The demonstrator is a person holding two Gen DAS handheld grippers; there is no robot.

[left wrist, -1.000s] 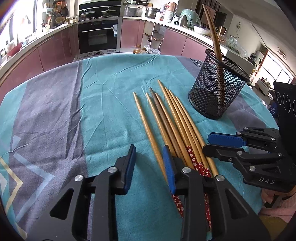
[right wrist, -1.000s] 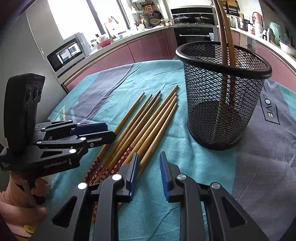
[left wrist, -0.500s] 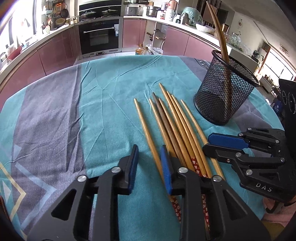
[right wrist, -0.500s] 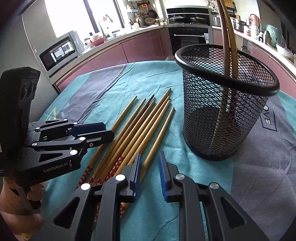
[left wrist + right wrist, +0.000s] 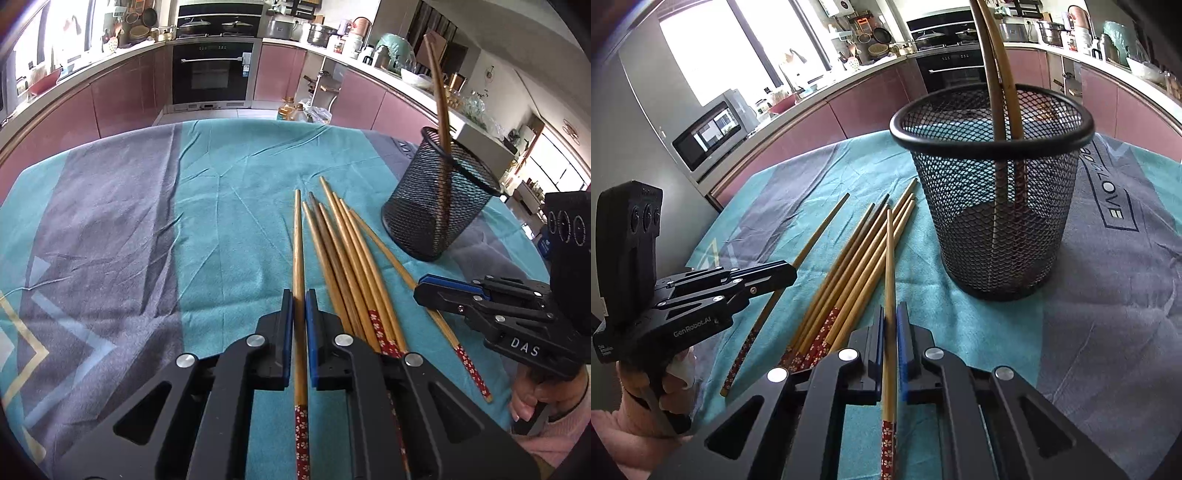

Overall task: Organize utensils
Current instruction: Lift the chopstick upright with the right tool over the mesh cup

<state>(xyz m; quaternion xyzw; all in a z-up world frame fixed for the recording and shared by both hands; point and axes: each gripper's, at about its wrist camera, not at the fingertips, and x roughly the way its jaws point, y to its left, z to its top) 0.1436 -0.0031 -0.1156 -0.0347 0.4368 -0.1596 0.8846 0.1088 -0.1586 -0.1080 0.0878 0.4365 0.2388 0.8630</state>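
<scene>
Several wooden chopsticks with red flowered ends (image 5: 347, 269) (image 5: 857, 266) lie side by side on the teal and grey tablecloth. My left gripper (image 5: 299, 295) is shut on the leftmost chopstick (image 5: 298, 236). My right gripper (image 5: 891, 312) is shut on the rightmost chopstick (image 5: 889, 258), beside the bundle. A black mesh holder (image 5: 439, 199) (image 5: 993, 192) stands upright to the right of the bundle with two chopsticks (image 5: 997, 74) standing in it. Each gripper shows in the other's view: the right one (image 5: 421, 291), the left one (image 5: 792, 275).
The tablecloth (image 5: 147, 229) covers a round table. Pink kitchen cabinets and an oven (image 5: 214, 74) stand behind it. A microwave (image 5: 713, 133) sits on the counter at the left in the right wrist view.
Both grippers have closed, each on a chopstick: the left on the leftmost one, the right on the rightmost one. Both were open half a second ago.
</scene>
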